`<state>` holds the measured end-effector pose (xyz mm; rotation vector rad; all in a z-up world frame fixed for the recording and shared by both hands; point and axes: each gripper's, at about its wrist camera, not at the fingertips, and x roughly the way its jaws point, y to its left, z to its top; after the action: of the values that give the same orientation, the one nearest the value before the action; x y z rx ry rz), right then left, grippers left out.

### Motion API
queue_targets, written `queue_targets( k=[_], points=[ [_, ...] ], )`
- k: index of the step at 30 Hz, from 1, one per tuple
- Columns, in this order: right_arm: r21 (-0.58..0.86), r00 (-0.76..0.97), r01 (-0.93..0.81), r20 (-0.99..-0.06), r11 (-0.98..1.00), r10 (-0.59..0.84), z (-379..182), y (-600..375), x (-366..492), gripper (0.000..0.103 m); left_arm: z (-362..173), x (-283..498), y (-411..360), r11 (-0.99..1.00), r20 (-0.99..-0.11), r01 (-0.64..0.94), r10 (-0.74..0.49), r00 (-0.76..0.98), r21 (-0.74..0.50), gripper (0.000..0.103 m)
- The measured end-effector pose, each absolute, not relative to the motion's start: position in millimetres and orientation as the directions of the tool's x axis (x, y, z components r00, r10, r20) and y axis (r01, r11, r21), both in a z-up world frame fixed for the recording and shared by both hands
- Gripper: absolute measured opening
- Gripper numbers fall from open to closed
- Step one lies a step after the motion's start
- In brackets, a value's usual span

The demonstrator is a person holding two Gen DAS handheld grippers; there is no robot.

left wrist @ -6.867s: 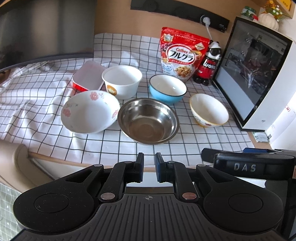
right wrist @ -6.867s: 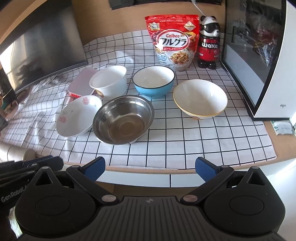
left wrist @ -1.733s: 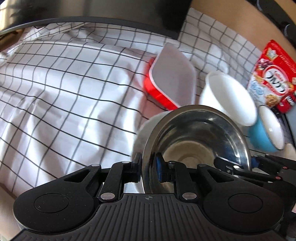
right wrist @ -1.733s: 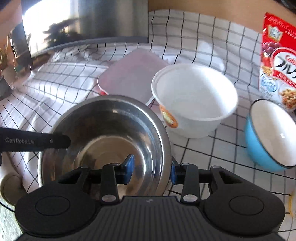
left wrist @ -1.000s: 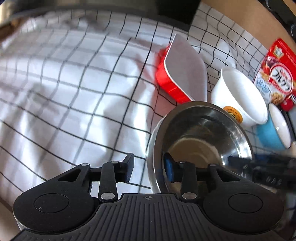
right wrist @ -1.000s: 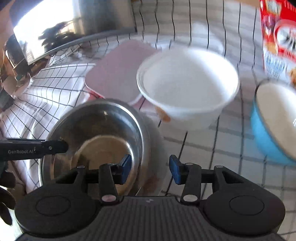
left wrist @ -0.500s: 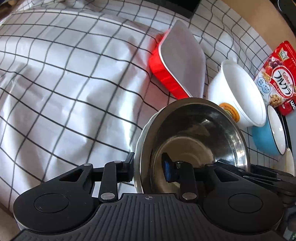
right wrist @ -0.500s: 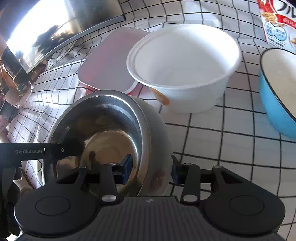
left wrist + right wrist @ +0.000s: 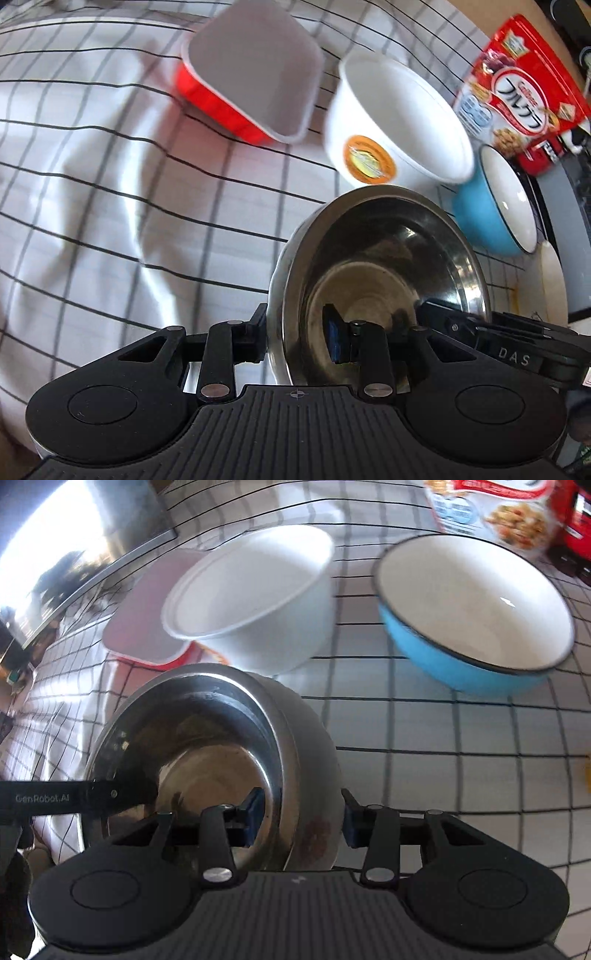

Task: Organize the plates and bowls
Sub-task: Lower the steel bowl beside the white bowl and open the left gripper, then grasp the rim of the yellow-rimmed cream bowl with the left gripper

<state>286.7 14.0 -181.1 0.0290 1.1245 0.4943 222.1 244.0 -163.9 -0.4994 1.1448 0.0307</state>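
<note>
A steel bowl (image 9: 384, 266) sits nested inside a white flowered bowl (image 9: 317, 797), whose wall shows around it. My left gripper (image 9: 295, 336) is shut on the left rim of this stack, one pad inside the steel bowl and one outside. On the opposite rim my right gripper (image 9: 301, 818) is shut the same way. Each gripper's fingers show in the other's view. Just beyond stand a white bowl with an orange sticker (image 9: 399, 122) and a blue bowl (image 9: 472, 605).
A red container with a white lid (image 9: 251, 74) lies behind the white bowl on the checked cloth (image 9: 92, 184). A red cereal bag (image 9: 517, 92) stands at the back right. A cream bowl's edge (image 9: 552, 280) shows at the far right.
Both grippers have narrowed onto the stack's rims and carried it rightwards, nearer to the white and blue bowls. The steel bowl stays nested in the flowered one.
</note>
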Motion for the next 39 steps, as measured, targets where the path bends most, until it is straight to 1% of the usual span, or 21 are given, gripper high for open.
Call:
queue_targets(
  k=[7,11,17,22,26,28,31,32,35,36,39],
  points=[
    [0.262,0.345,-0.367,-0.853,0.893,0.392,-183,7,283,0.042,-164,232,233,0.907,-0.881,-0.251,-0.211,0.423,-0.337,0.033],
    [0.278,0.338,-0.357,-0.851,0.892,0.401,-183,5,285,0.042,-165,233,237,0.901,-0.880,-0.253,-0.226,0.418,-0.352,0.030],
    [0.230,0.366,-0.387,-0.851,0.893,0.377,-179,11,286,0.043,-164,229,239,0.893,-0.874,-0.257,-0.239,0.424,-0.369,0.030],
    [0.203,0.440,-0.366,-0.822,0.908,0.361,-173,7,281,0.043,-158,219,253,0.872,-0.848,-0.256,-0.273,0.454,-0.418,0.030],
    [0.189,0.509,-0.339,-0.787,0.922,0.348,-155,-7,270,0.044,-130,219,254,0.918,-0.847,-0.219,-0.185,0.498,-0.329,0.030],
    [0.169,0.562,-0.330,-0.755,0.929,0.337,-142,-18,260,0.049,-113,219,254,0.926,-0.824,-0.189,-0.181,0.538,-0.327,0.030],
    [0.108,0.646,-0.310,-0.706,0.945,0.292,-120,-35,245,0.049,-90,224,245,0.926,-0.773,-0.128,-0.214,0.597,-0.355,0.030],
    [0.091,0.668,-0.305,-0.689,0.948,0.281,-112,-44,240,0.050,-82,227,240,0.924,-0.752,-0.101,-0.234,0.616,-0.370,0.030],
    [0.064,0.717,-0.277,-0.651,0.959,0.250,-95,-76,235,0.055,-68,236,218,0.907,-0.700,-0.037,-0.298,0.649,-0.420,0.030],
    [0.057,0.728,-0.265,-0.643,0.963,0.238,-92,-87,236,0.057,-65,238,209,0.899,-0.683,-0.019,-0.317,0.658,-0.437,0.030],
    [0.030,0.751,-0.203,-0.636,0.979,0.176,-88,-127,246,0.058,-61,248,170,0.876,-0.650,0.033,-0.382,0.657,-0.482,0.030]
  ],
)
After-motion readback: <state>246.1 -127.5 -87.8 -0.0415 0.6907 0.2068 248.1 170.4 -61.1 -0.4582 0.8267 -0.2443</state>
